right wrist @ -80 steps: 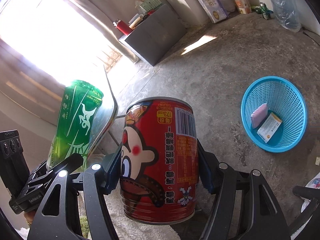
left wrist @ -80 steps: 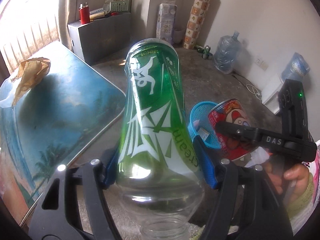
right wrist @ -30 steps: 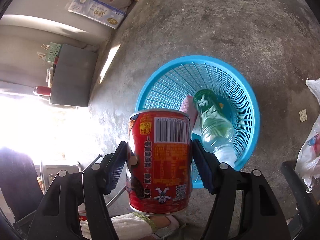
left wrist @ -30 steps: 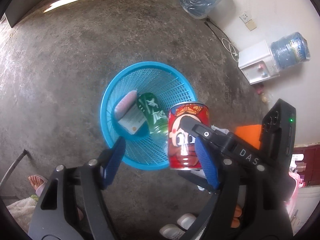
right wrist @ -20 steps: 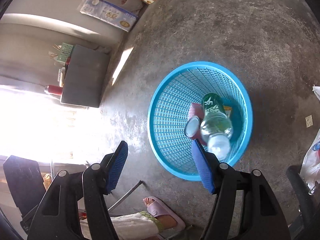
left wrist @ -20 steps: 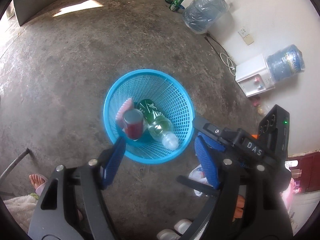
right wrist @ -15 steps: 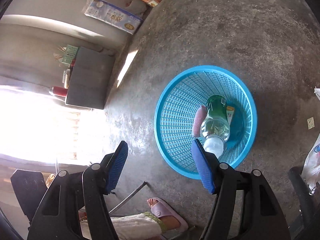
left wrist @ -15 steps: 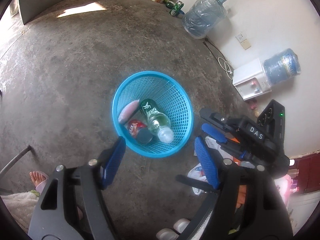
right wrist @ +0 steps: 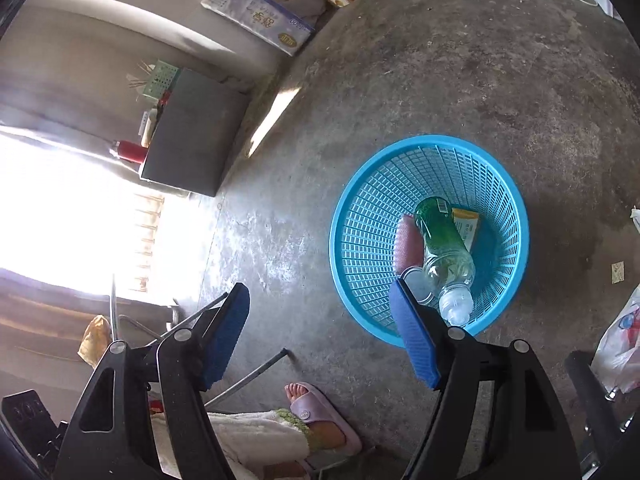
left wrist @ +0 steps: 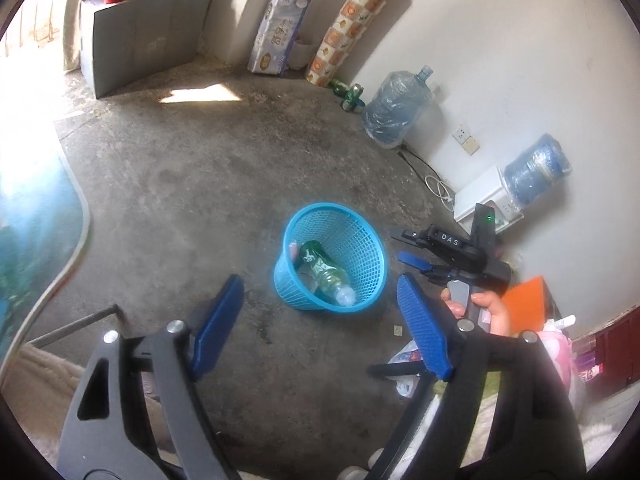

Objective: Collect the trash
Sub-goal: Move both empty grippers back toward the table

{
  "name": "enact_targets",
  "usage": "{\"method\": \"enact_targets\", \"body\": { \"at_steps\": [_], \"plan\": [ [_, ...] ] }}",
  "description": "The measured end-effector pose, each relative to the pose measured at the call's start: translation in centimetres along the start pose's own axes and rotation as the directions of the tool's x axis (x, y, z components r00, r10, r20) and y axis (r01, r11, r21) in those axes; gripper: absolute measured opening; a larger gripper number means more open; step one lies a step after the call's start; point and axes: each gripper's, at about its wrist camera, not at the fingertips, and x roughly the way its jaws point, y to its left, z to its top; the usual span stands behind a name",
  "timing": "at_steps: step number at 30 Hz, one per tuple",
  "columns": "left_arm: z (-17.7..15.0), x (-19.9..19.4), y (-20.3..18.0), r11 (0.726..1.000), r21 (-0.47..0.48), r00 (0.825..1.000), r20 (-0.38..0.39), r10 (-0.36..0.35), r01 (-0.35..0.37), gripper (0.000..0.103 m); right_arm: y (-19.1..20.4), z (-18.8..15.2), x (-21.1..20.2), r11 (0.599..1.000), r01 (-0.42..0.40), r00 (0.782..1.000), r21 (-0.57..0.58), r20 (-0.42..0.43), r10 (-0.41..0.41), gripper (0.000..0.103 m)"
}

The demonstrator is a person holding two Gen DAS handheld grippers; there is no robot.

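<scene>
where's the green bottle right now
The green bottle lies tilted inside the blue basket on the concrete floor, cap end toward the camera in the right wrist view, between a pink item and a yellow packet.

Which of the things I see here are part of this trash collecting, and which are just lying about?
Part of the job:
- blue plastic mesh basket
- green-labelled clear plastic bottle
- yellow paper packet

Just lying about:
- large clear water jug
- wrapped pack of tissue rolls
- grey box
</scene>
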Motion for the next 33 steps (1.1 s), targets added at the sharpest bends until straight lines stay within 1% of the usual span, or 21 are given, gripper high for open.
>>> {"method": "enact_targets", "body": {
  "at_steps": [3,5,7,9,12,15,17,19,20,22,24,27,31,33],
  "plan": [
    [-1.5,-4.6,2.2,0.999,-0.01,0.997,0.053,0.054,-0.054,0.078,1.7,-0.8,-0.4,0.995,0.008,1.0,-0.097,0.018,-0.006,0.071],
    [-2.5,-7.5,3.5,0.996,-0.017,0.992,0.097,0.087,-0.086,0.082,3.0,-1.5,-0.5,0.981,0.067,0.997,-0.18,0.06,-0.057,0.071],
    [-3.6,-10.1,4.8,0.991,-0.021,0.98,0.145,0.135,-0.133,0.083,4.0,-2.3,0.1,0.956,0.136,0.989,-0.258,0.098,-0.114,0.071],
    [-4.6,-12.5,6.3,0.982,-0.041,0.96,0.205,0.189,-0.184,0.083,4.8,-3.0,0.9,0.944,0.179,0.982,-0.278,0.103,-0.156,0.071],
    [-6.2,-15.9,8.4,0.964,-0.095,0.924,0.275,0.265,-0.248,0.084,6.2,-4.3,1.6,0.944,0.171,0.985,-0.282,0.081,-0.154,0.071],
    [-7.6,-18.9,10.8,0.944,-0.178,0.893,0.317,0.321,-0.277,0.087,10.2,-6.1,1.4,0.917,0.167,0.986,-0.363,0.084,-0.146,0.071],
    [-8.3,-20.5,12.4,0.93,-0.22,0.87,0.341,0.356,-0.294,0.088,13.4,-7.6,0.8,0.894,0.143,0.989,-0.424,0.094,-0.114,0.071],
    [-8.8,-21.5,13.9,0.914,-0.263,0.851,0.351,0.39,-0.31,0.088,16.7,-9.1,-0.1,0.878,0.092,0.994,-0.47,0.09,-0.056,0.073],
    [-9.1,-22.0,14.7,0.907,-0.281,0.845,0.353,0.401,-0.313,0.088,18.5,-9.9,-0.4,0.868,0.071,0.996,-0.492,0.09,-0.03,0.077],
    [-9.4,-22.6,15.9,0.898,-0.311,0.841,0.351,0.412,-0.311,0.088,22.1,-11.8,-0.9,0.839,0.032,0.996,-0.543,0.084,0.016,0.079],
    [-10.0,-23.4,17.2,0.889,-0.344,0.836,0.351,0.422,-0.304,0.088,25.6,-13.7,-1.0,0.803,0.0,0.997,-0.596,0.066,0.049,0.08],
    [-11.0,-24.9,18.8,0.874,-0.376,0.818,0.365,0.444,-0.307,0.088,30.3,-16.2,-0.4,0.754,-0.061,0.996,-0.654,0.011,0.09,0.08],
    [-12.3,-26.5,20.3,0.847,-0.388,0.784,0.365,0.502,-0.362,0.088,35.7,-19.5,1.1,0.698,-0.124,0.992,-0.705,-0.067,0.109,0.08],
    [-13.0,-27.3,21.1,0.834,-0.4,0.769,0.364,0.526,-0.381,0.089,38.0,-21.0,1.9,0.679,-0.147,0.989,-0.72,-0.095,0.114,0.08]
  ]
}}
